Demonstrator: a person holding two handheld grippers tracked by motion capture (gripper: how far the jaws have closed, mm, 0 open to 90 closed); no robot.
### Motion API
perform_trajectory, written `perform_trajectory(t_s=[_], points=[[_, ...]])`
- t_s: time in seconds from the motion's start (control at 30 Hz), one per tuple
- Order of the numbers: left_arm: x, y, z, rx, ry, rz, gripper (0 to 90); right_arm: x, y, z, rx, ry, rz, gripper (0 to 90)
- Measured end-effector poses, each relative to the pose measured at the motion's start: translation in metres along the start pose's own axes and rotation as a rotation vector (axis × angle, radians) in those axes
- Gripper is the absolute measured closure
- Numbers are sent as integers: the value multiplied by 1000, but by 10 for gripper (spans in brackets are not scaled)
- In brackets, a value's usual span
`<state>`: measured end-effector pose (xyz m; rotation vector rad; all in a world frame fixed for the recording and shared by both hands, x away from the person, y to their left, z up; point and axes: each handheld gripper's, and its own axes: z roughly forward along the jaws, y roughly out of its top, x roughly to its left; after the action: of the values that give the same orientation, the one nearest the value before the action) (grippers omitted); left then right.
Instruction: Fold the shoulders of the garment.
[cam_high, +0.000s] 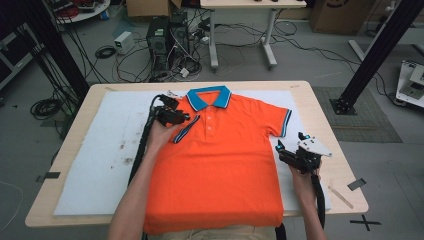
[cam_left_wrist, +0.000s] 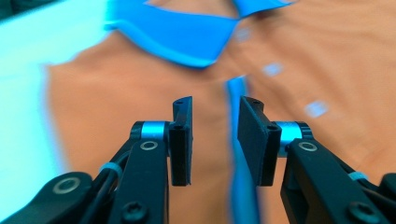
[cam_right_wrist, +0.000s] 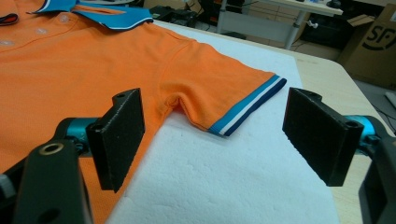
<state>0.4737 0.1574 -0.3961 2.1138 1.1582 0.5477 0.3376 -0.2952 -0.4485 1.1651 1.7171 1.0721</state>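
An orange polo shirt (cam_high: 220, 160) with a blue collar (cam_high: 209, 97) lies face up on a white foam mat (cam_high: 100, 150). Its sleeve on the left is folded in over the chest, and the blue cuff (cam_high: 186, 129) runs slanted beside the button placket. My left gripper (cam_high: 186, 118) hovers at that cuff with its jaws a little apart. In the blurred left gripper view the blue cuff (cam_left_wrist: 236, 93) runs under the gap of my left gripper (cam_left_wrist: 216, 107), and neither pad presses on it. My right gripper (cam_high: 291, 142) stands wide open beside the flat right sleeve (cam_right_wrist: 219, 93), with nothing between the jaws of the right gripper (cam_right_wrist: 215, 100).
The mat covers most of a wooden table (cam_high: 345, 175); a thin wooden stick (cam_high: 340, 196) lies near its right front corner. Beyond the far edge are a computer tower (cam_high: 159, 40), floor cables, and a desk's legs (cam_high: 214, 45). Black frame posts (cam_high: 380, 50) stand at both sides.
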Motion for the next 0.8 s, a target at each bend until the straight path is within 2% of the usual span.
perform_trajectory(t_s=[0.03, 0.07, 0.17, 0.27, 0.33, 0.4, 0.43, 0.5, 0.53, 0.63, 0.73, 0.8], points=[[5, -5, -5, 9, 22, -7, 657, 1, 0, 0, -1, 1, 9, 215], [5, -5, -5, 9, 22, -7, 657, 1, 0, 0, -1, 1, 9, 215], [20, -27, -21, 44, 52, -39, 653, 1, 0, 0, 2, -4, 3, 215], [24, -35, -28, 45, 41, -49, 643, 1, 0, 0, 0, -6, 1, 214], [27, -46, -29, 85, 19, -43, 640, 1, 0, 0, 3, -7, 4, 214], [27, -50, -27, 102, 31, -39, 641, 1, 0, 0, 1, -8, 5, 214], [30, -57, -23, 156, 42, -39, 643, 1, 0, 0, 3, -8, 5, 214], [36, -61, -21, 181, 40, -47, 643, 1, 0, 0, 1, -9, 1, 214], [38, -62, -21, 176, 41, -51, 644, 2, 0, 0, 6, -7, 8, 214], [43, -62, -21, 168, 95, -27, 682, 2, 0, 0, 5, -7, 8, 214], [47, -63, -23, 152, 83, -31, 691, 1, 0, 0, 0, -12, 1, 214], [49, -63, -26, 134, 86, -26, 666, 1, 0, 0, 0, -12, 1, 214]])
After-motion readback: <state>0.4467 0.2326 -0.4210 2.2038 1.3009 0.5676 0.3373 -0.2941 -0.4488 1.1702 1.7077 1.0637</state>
